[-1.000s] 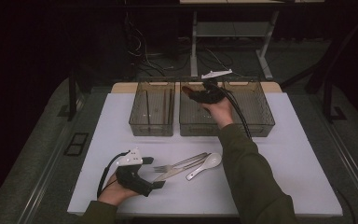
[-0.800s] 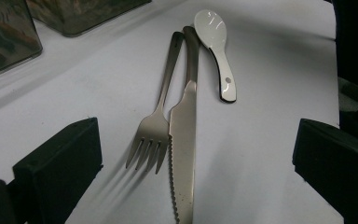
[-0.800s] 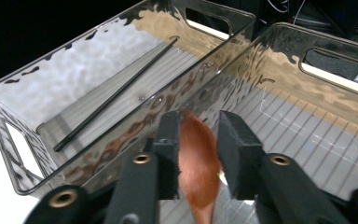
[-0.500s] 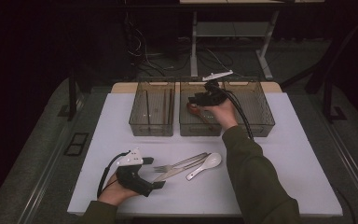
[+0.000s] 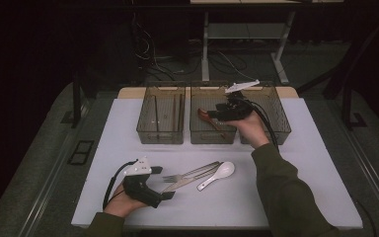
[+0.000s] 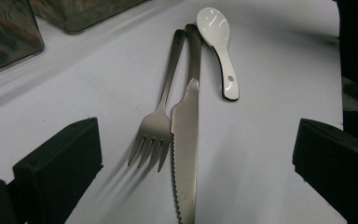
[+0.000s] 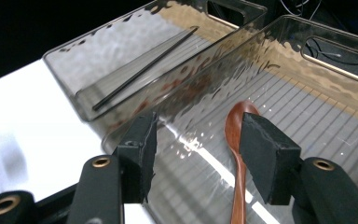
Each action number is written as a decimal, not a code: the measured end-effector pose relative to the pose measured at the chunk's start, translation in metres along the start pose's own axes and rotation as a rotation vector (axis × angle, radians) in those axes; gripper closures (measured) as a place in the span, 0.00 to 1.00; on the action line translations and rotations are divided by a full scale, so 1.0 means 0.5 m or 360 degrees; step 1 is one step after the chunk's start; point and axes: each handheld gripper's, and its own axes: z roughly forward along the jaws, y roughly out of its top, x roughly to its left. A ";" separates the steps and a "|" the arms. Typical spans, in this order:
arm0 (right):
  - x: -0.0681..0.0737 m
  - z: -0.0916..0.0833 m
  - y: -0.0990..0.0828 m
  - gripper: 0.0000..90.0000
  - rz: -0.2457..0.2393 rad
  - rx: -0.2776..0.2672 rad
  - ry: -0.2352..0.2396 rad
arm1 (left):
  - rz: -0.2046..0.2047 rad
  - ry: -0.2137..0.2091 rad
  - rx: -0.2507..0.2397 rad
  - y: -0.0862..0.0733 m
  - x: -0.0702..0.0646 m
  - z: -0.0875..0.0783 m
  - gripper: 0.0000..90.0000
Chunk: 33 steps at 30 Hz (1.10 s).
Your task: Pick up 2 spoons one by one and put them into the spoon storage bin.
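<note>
While the left gripper [image 5: 170, 195] rests wide open on the white table [image 5: 301, 163], a steel fork [image 6: 156, 123], a serrated steel knife [image 6: 186, 140] and a white ceramic spoon [image 6: 219, 44] lie just beyond its jaws. Farther off, the right gripper [image 7: 196, 154], its jaws having just been opening, hovers over the middle clear plastic bin [image 7: 307, 116], where a brown wooden spoon [image 7: 237, 149] lies released on the floor.

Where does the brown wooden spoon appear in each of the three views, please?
High view: the wooden spoon lies in the middle bin, left of the right gripper.
Right gripper view: lower centre-right, the wooden spoon lies on the bin's ribbed floor between the open jaws.
Left gripper view: not in it.
Shared landmark: the middle bin.
</note>
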 end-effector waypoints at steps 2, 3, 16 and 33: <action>0.006 -0.013 -0.011 0.53 -0.0014 0.0007 -0.0006 | -0.0001 0.0001 -0.0003 0.000 0.000 0.000 0.01; 0.007 -0.018 -0.017 0.53 -0.0030 0.0004 0.0000 | -0.0001 0.0000 -0.0003 0.000 0.000 0.000 0.01; 0.039 -0.073 -0.122 0.77 -0.0132 0.0121 0.0121 | -0.0002 0.0008 0.0001 0.000 0.000 0.001 0.01; 0.071 -0.040 -0.196 0.99 -0.0230 0.0333 0.0149 | 0.0003 0.0011 0.0001 0.000 -0.002 -0.001 0.01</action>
